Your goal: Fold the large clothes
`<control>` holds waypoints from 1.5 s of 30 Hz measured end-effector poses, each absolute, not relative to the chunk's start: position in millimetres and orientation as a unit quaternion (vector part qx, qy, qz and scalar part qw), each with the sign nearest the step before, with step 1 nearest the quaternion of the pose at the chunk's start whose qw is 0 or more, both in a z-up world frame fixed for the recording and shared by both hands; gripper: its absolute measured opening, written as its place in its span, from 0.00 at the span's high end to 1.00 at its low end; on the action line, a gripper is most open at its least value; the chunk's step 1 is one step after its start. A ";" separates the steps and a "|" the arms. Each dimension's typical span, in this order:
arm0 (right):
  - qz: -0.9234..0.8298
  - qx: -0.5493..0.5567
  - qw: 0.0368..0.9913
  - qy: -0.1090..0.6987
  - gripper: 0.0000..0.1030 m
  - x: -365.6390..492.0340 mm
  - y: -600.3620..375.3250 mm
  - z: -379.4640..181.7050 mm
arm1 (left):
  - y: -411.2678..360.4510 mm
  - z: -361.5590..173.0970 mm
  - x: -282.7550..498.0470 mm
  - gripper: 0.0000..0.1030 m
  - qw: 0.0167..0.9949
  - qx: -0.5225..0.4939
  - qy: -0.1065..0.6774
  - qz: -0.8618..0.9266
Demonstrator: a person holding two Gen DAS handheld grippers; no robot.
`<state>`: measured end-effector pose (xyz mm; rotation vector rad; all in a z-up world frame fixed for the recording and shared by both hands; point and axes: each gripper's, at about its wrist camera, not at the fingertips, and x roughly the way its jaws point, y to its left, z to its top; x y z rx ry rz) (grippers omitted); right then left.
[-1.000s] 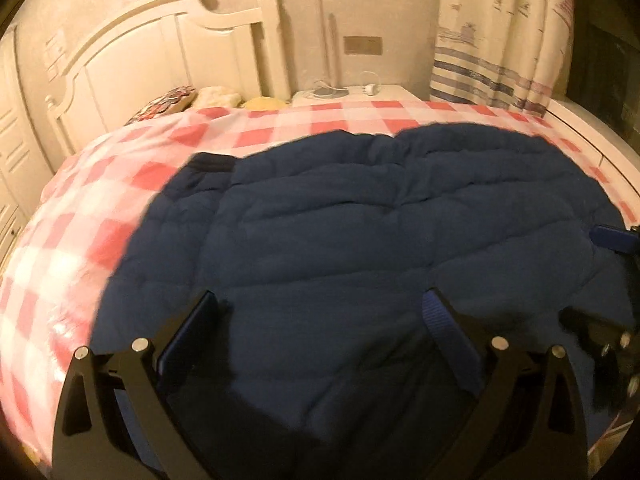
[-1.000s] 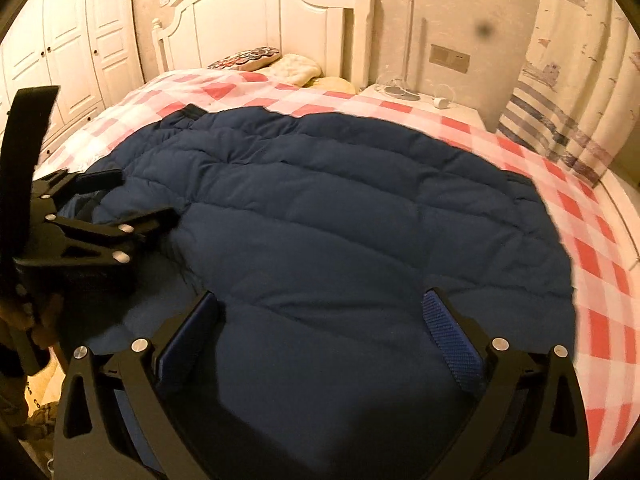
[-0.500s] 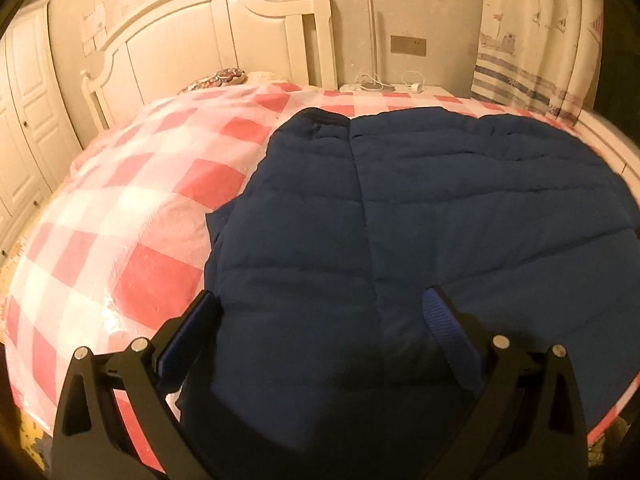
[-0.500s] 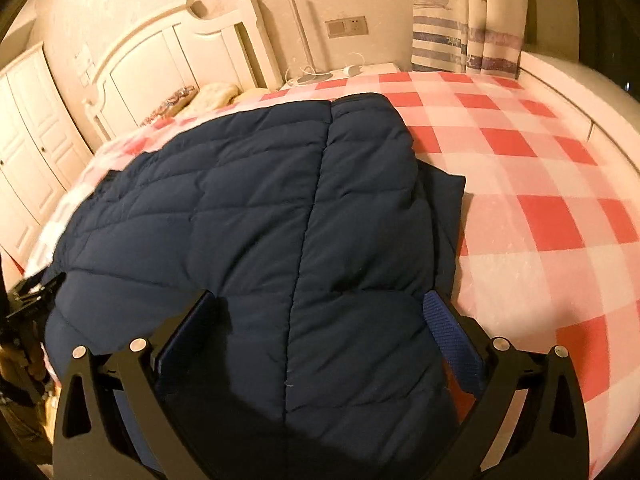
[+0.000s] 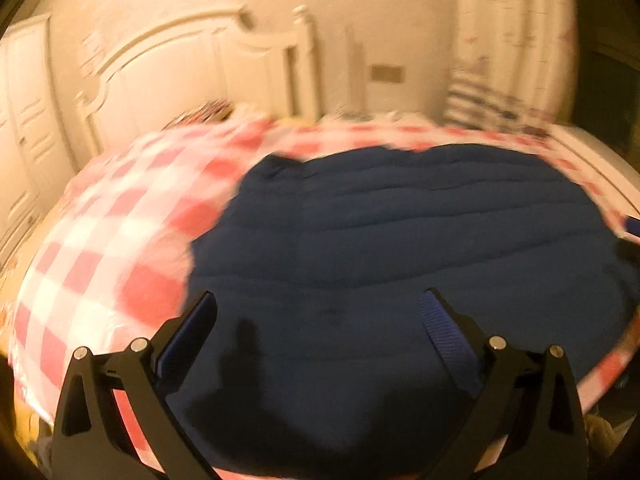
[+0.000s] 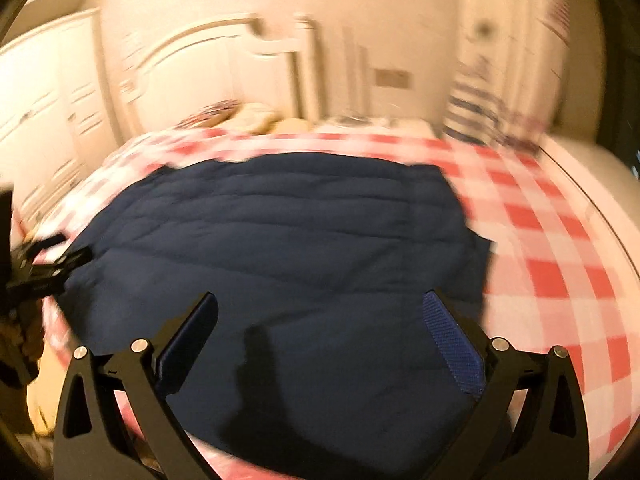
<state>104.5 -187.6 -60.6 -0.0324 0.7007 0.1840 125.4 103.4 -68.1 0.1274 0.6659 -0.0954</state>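
Note:
A large navy quilted coat [image 5: 400, 260] lies flat on the red-and-white checked bed [image 5: 120, 240]; it also shows in the right wrist view [image 6: 280, 260]. My left gripper [image 5: 318, 312] is open and empty above the coat's near edge. My right gripper [image 6: 320, 312] is open and empty above the near edge too. The left gripper shows at the left edge of the right wrist view [image 6: 44, 268]. Both views are motion-blurred.
A white headboard [image 5: 200, 68] stands at the far end with pillows [image 6: 248, 116] below it. White wardrobe doors [image 6: 44, 112] are on the left, a striped curtain [image 6: 480, 112] on the right. The checked sheet [image 6: 540, 260] lies bare right of the coat.
Both grippers swung back to face the headboard and pulled back from the coat. Both stayed open and empty; the coat lies as before.

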 end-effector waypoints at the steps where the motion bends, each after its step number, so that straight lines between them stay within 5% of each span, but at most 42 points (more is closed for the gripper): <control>1: 0.100 -0.025 0.934 0.343 0.05 104.3 -179.3 -60.0 | 88.5 -68.1 118.5 0.03 0.942 0.074 0.321 -0.065; 8: 0.121 -0.132 0.910 0.374 0.04 99.8 -118.5 -102.8 | 41.0 -110.5 125.5 0.02 0.925 0.123 0.350 -0.081; 18: 0.131 -0.125 0.905 0.384 0.05 96.3 -121.0 -99.6 | 49.2 -107.5 126.6 0.02 0.921 0.116 0.361 -0.093; 31: 0.056 0.004 0.919 0.390 0.05 81.3 -232.4 -96.2 | 152.9 -105.2 112.8 0.02 0.932 0.056 0.359 -0.016; 45: 0.059 0.015 0.914 0.400 0.04 85.2 -231.4 -105.5 | 157.2 -115.6 118.0 0.02 0.932 0.040 0.358 -0.028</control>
